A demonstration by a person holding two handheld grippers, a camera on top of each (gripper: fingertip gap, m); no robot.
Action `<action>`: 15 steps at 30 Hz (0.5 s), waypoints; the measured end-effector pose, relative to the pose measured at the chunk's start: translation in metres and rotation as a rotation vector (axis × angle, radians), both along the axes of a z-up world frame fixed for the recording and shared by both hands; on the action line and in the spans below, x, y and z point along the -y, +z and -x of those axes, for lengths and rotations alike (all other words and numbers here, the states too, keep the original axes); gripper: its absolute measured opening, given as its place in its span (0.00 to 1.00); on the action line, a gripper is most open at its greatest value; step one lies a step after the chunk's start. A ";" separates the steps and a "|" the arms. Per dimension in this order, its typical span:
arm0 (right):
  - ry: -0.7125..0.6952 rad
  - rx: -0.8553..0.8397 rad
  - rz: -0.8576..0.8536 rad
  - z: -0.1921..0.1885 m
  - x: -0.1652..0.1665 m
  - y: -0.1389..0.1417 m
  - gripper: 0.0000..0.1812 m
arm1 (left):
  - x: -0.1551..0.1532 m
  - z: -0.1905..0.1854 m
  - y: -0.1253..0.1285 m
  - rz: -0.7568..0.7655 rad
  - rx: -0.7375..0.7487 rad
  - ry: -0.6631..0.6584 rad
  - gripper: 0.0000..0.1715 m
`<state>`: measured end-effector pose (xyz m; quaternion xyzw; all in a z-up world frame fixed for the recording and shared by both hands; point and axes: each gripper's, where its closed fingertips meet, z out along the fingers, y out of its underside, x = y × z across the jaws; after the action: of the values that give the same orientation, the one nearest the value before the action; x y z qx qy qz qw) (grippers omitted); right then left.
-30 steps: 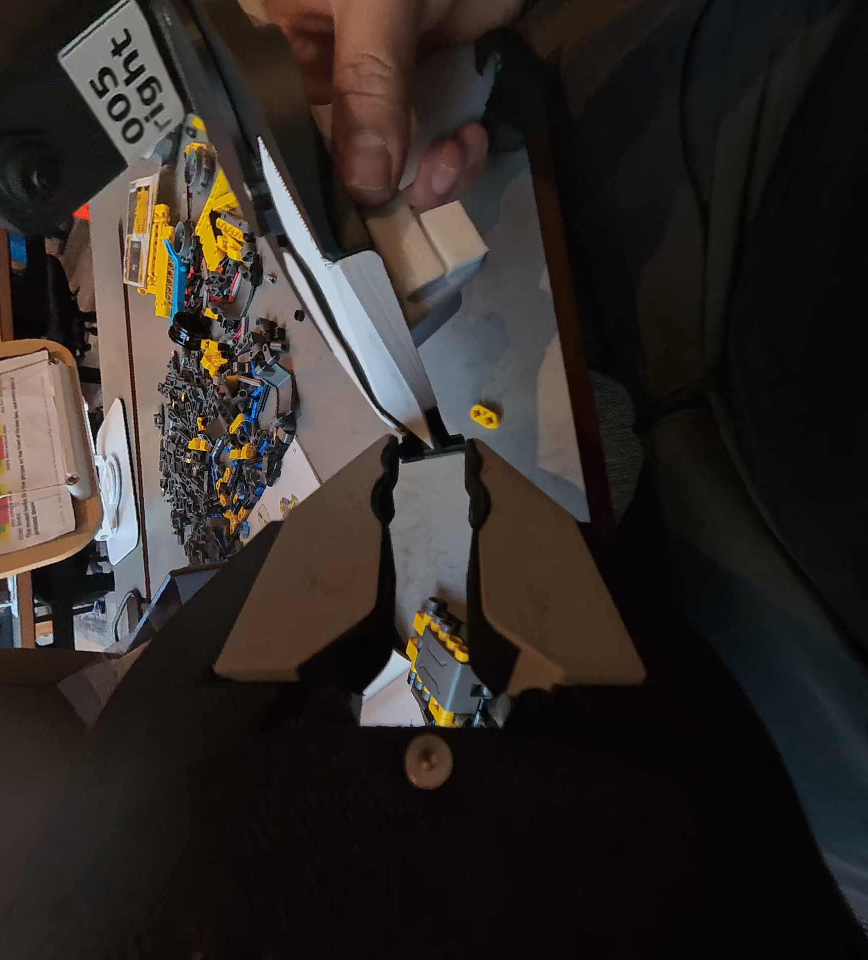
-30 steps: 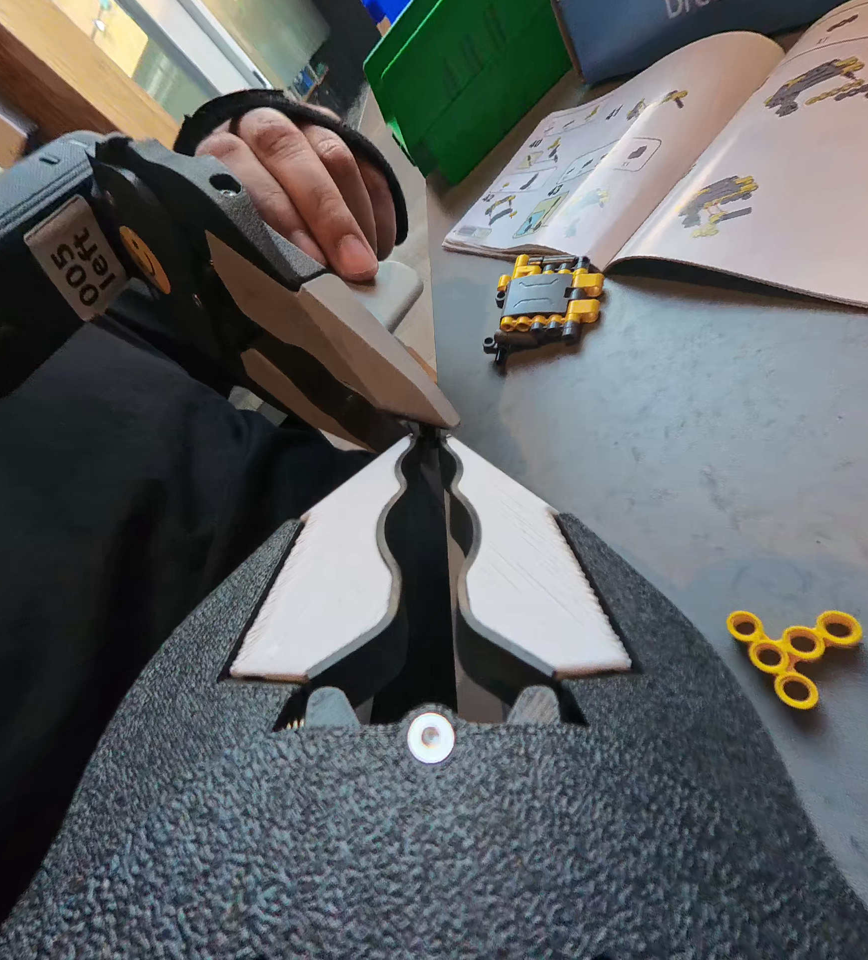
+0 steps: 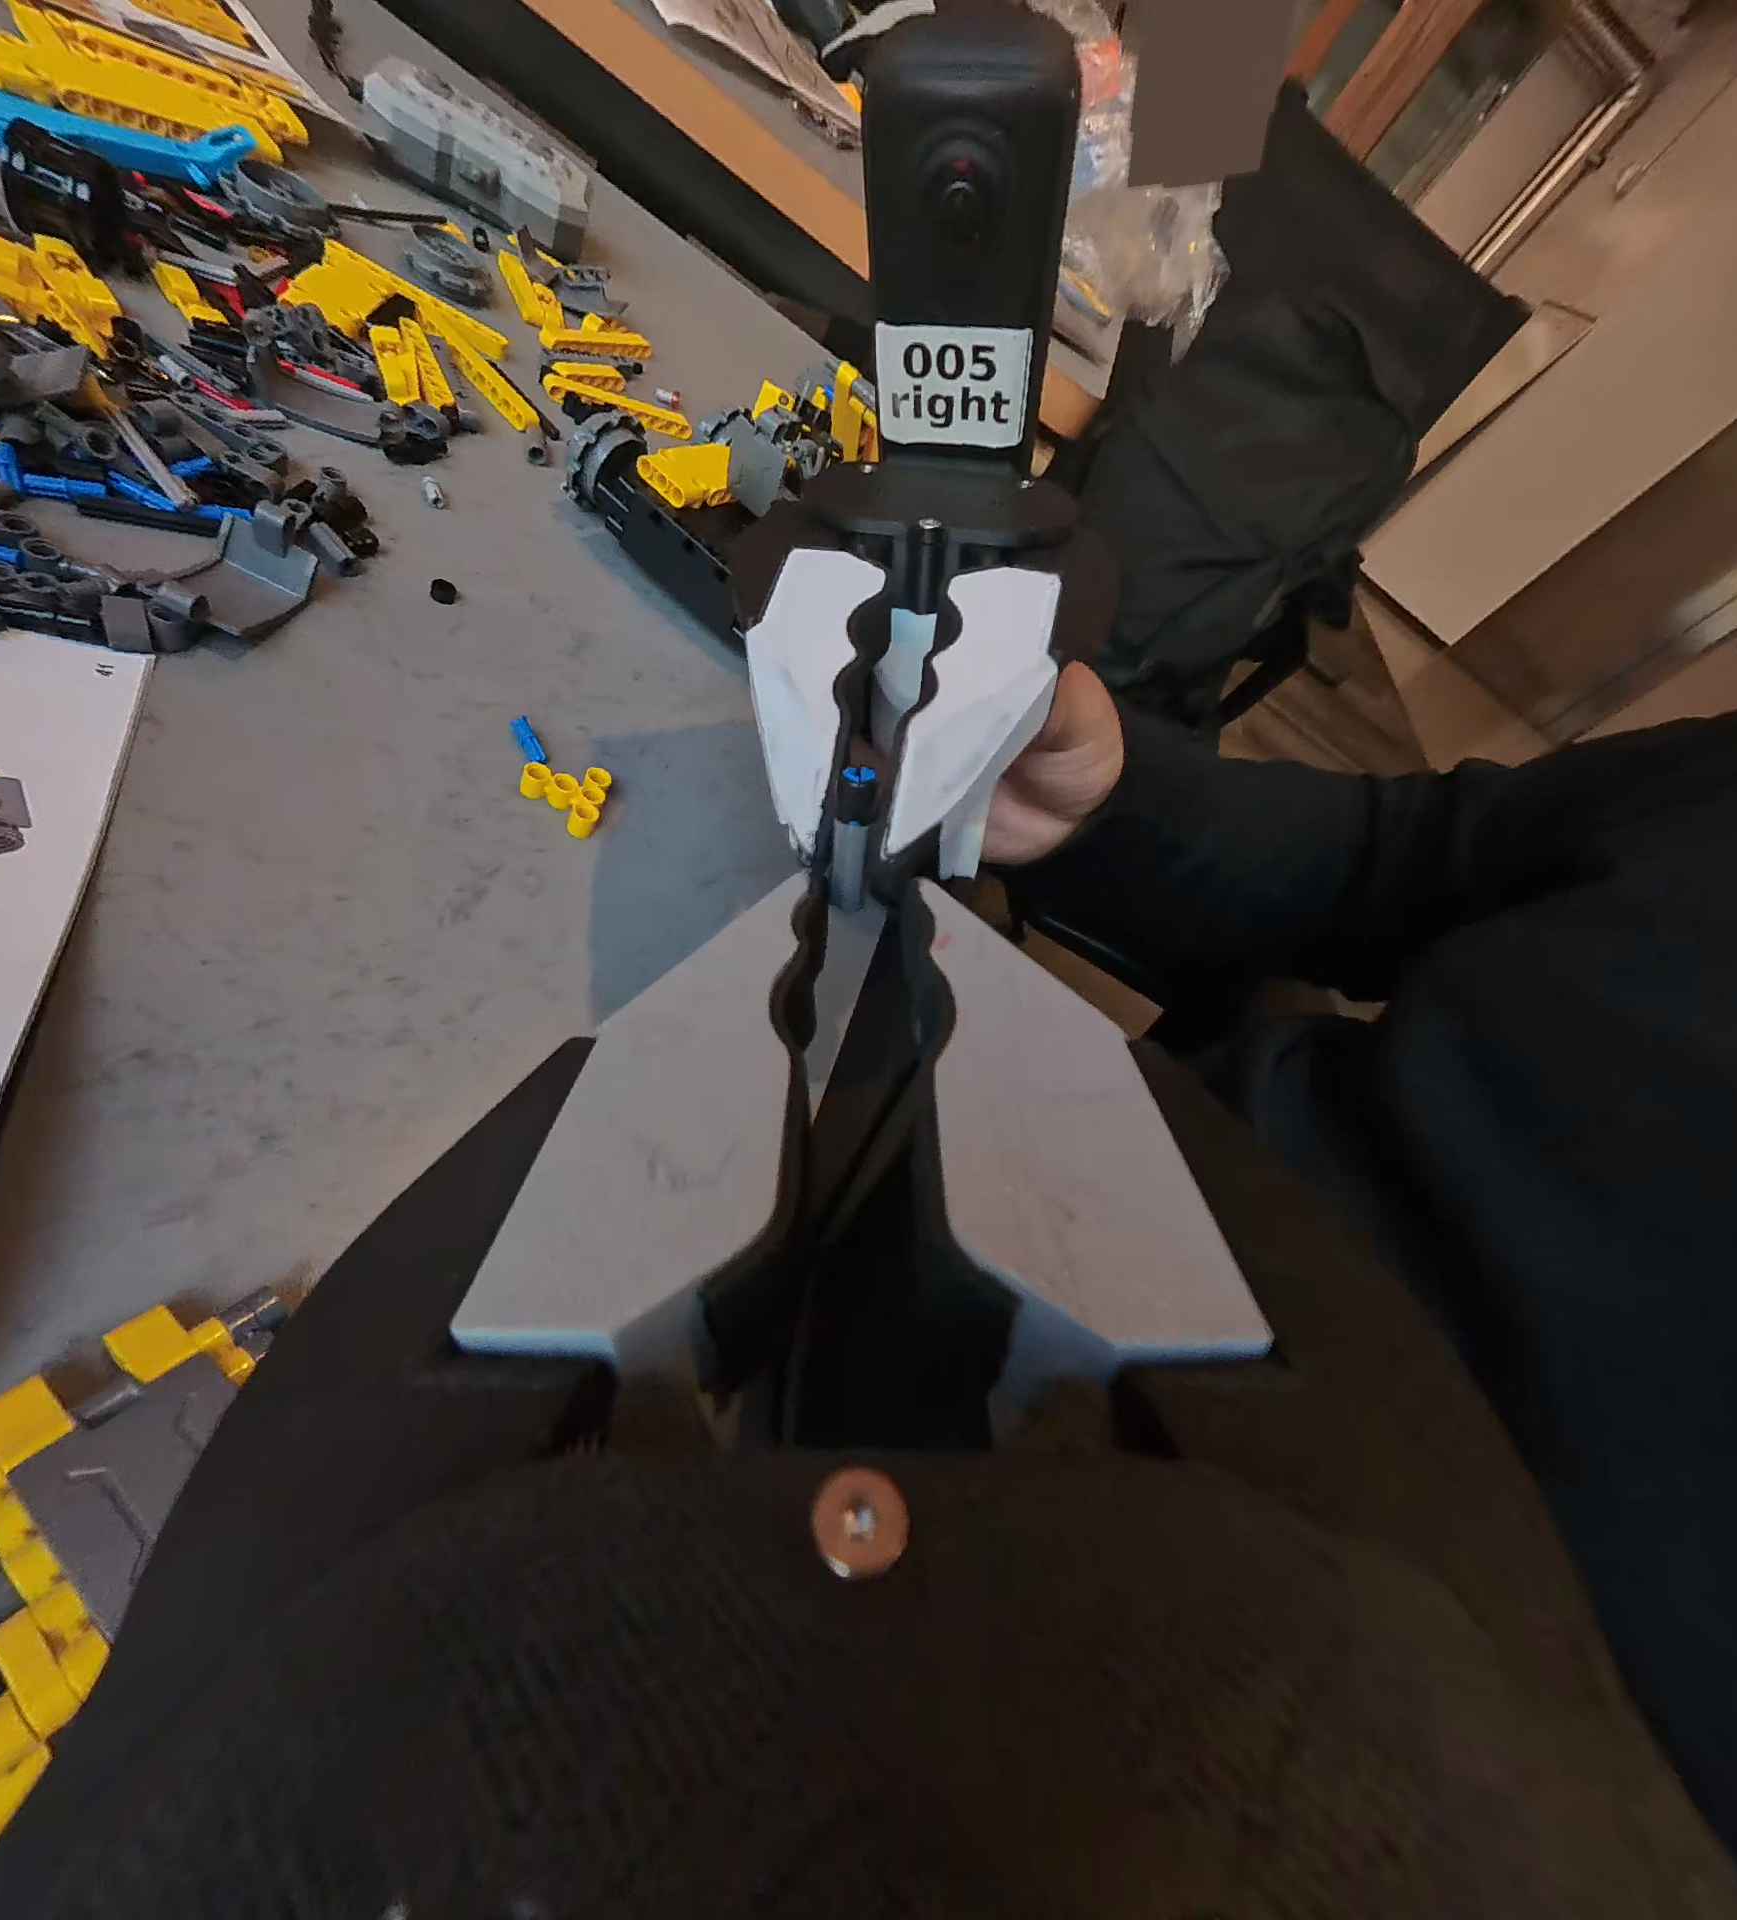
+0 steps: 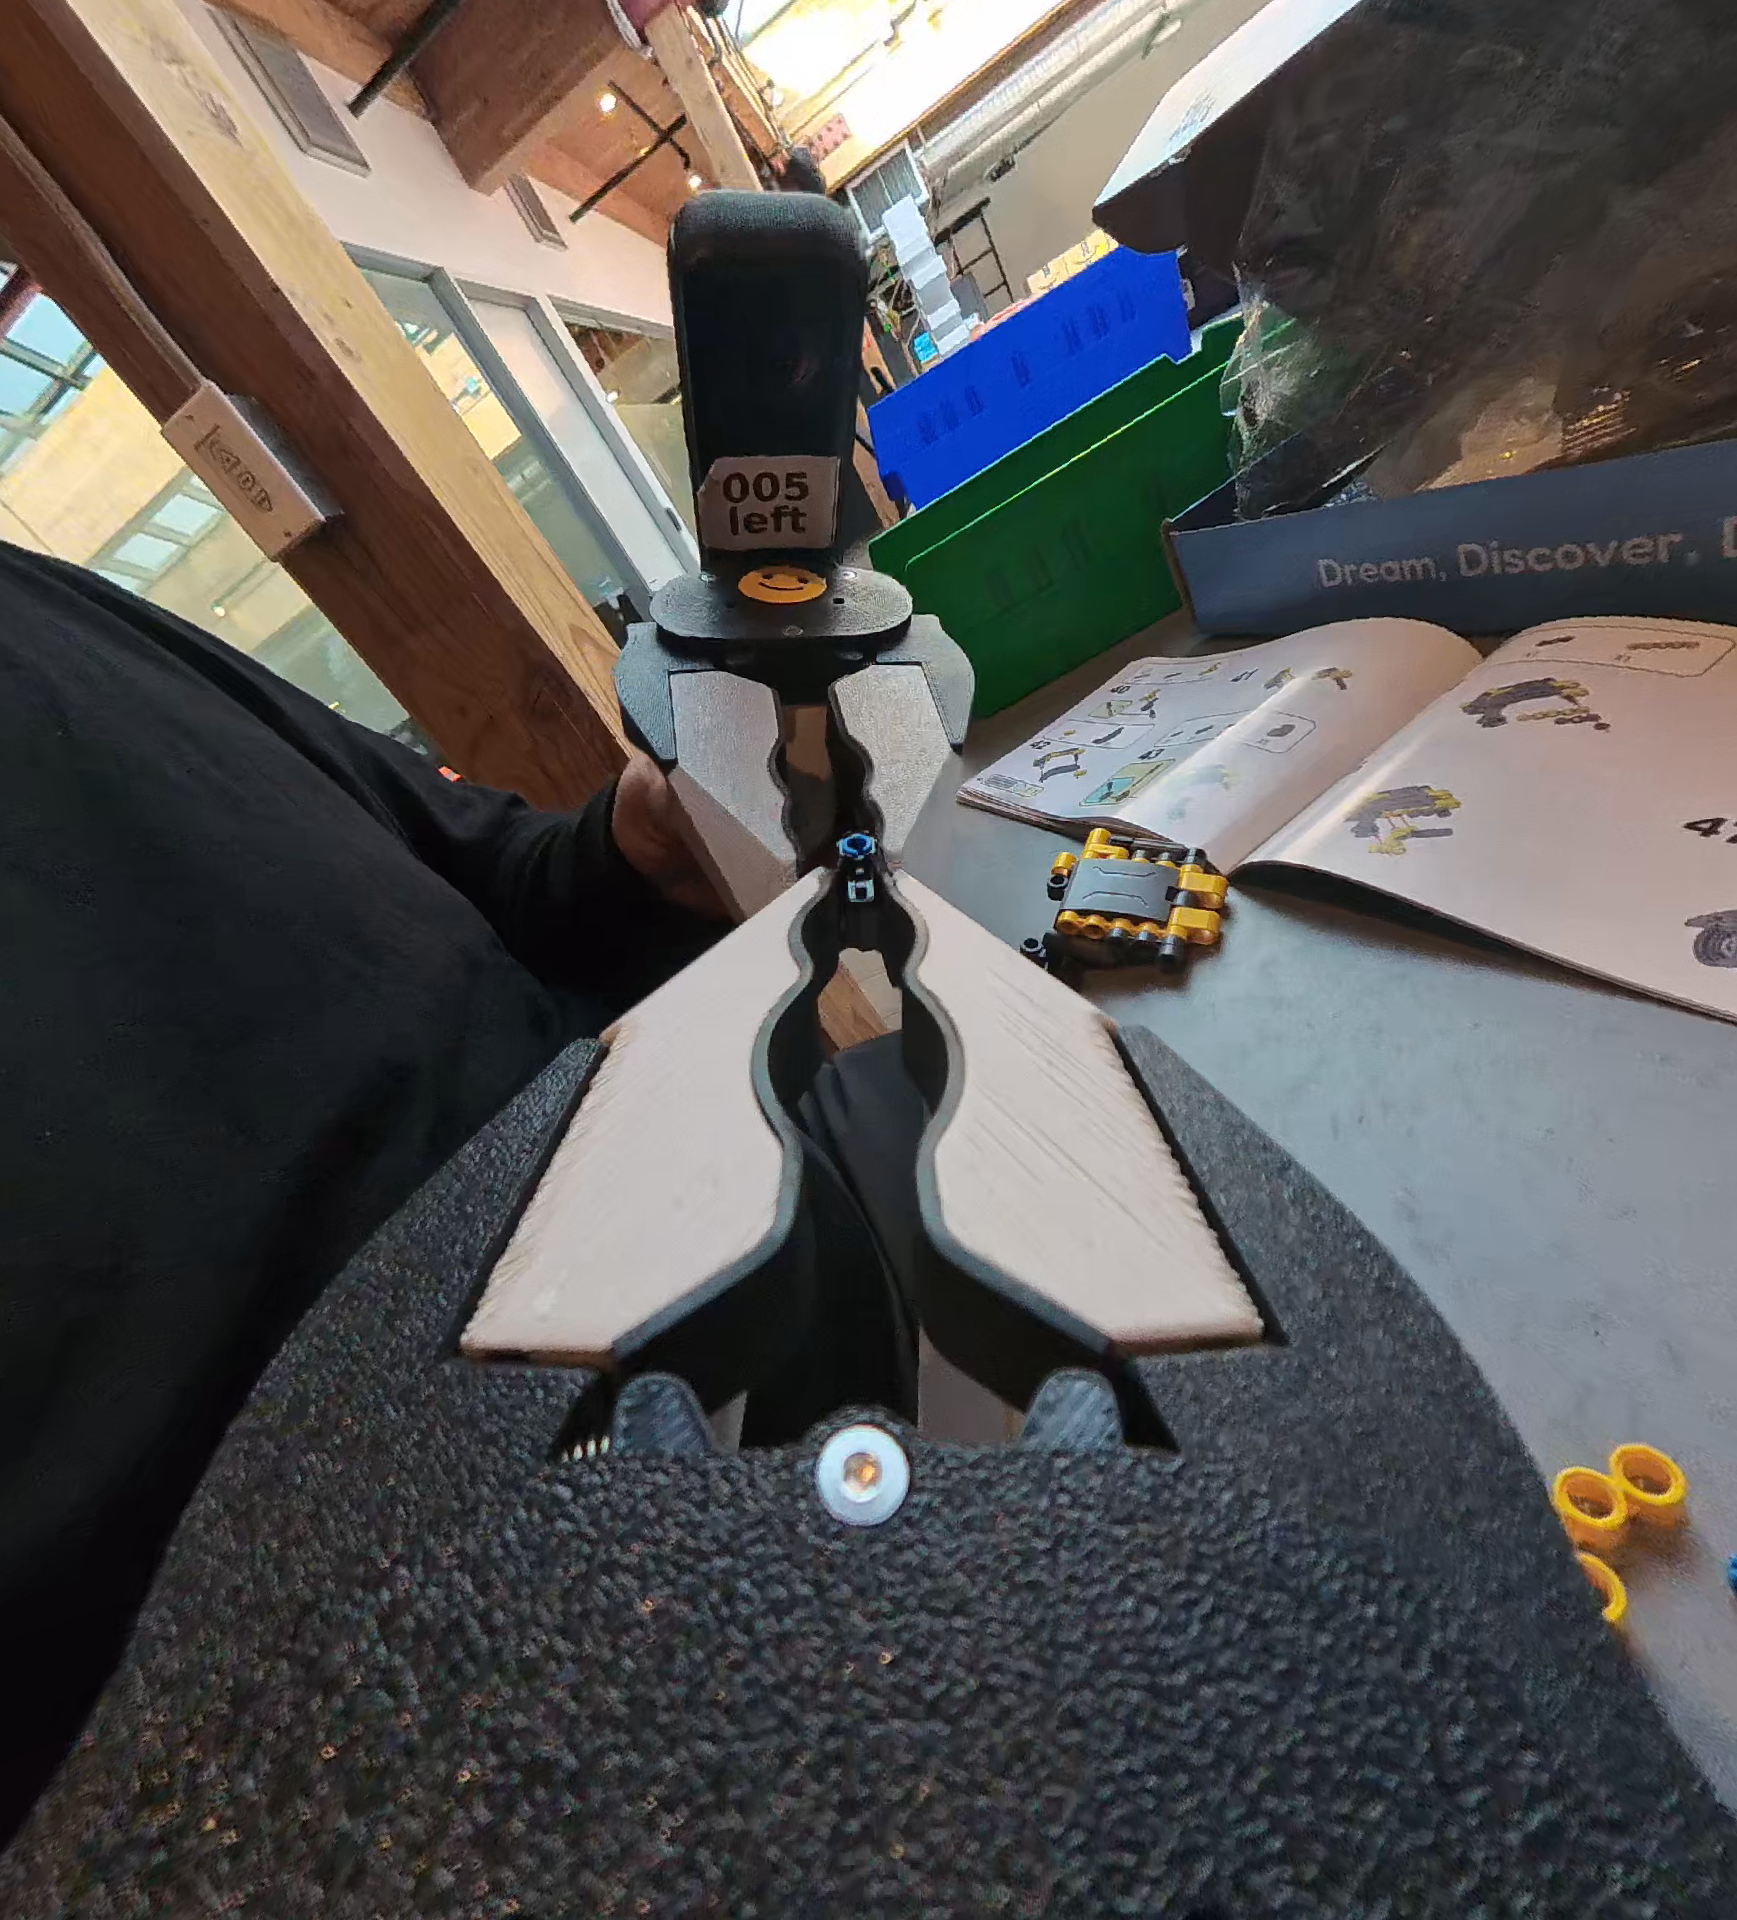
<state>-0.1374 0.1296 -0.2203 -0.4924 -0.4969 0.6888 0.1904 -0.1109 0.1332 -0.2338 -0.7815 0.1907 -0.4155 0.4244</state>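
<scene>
Straight ahead of the left gripper (image 3: 859, 896), no way through: right gripper (image 3: 848, 852) tip to tip with it, a small pin piece (image 3: 848, 868) between, seemingly pinched by both narrow jaws. Beside the tips, open grey table (image 3: 344, 987), bare but for a yellow connector (image 3: 568, 795) and a blue pin (image 3: 524, 732) lying close together. Farther back, crowded with a heap of loose parts (image 3: 168, 416). Near edge taken by an open booklet (image 3: 2, 831) and a yellow-and-grey assembly (image 3: 43, 1538). Off the table side, closed by a dark sleeve (image 3: 1363, 883) and a hand (image 3: 1051, 774). Beyond the booklet, walled by a green bin (image 4: 1051, 540) and a dark box (image 4: 1466, 561).
</scene>
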 end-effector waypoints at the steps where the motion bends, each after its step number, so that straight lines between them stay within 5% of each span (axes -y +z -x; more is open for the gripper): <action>1: 0.001 0.000 0.006 0.000 -0.001 0.000 0.03 | 0.000 0.001 0.001 -0.004 0.005 0.004 0.06; 9: -0.016 0.024 -0.026 -0.001 -0.003 -0.004 0.03 | -0.003 0.004 -0.004 -0.025 -0.018 0.022 0.03; 15: -0.055 0.149 -0.213 -0.005 -0.012 -0.024 0.06 | -0.004 0.017 -0.020 -0.015 -0.183 0.033 0.03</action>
<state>-0.1323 0.1418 -0.2448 -0.5327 -0.5663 0.5880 0.2230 -0.1279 0.1375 -0.2540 -0.8161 0.2186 -0.3340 0.4178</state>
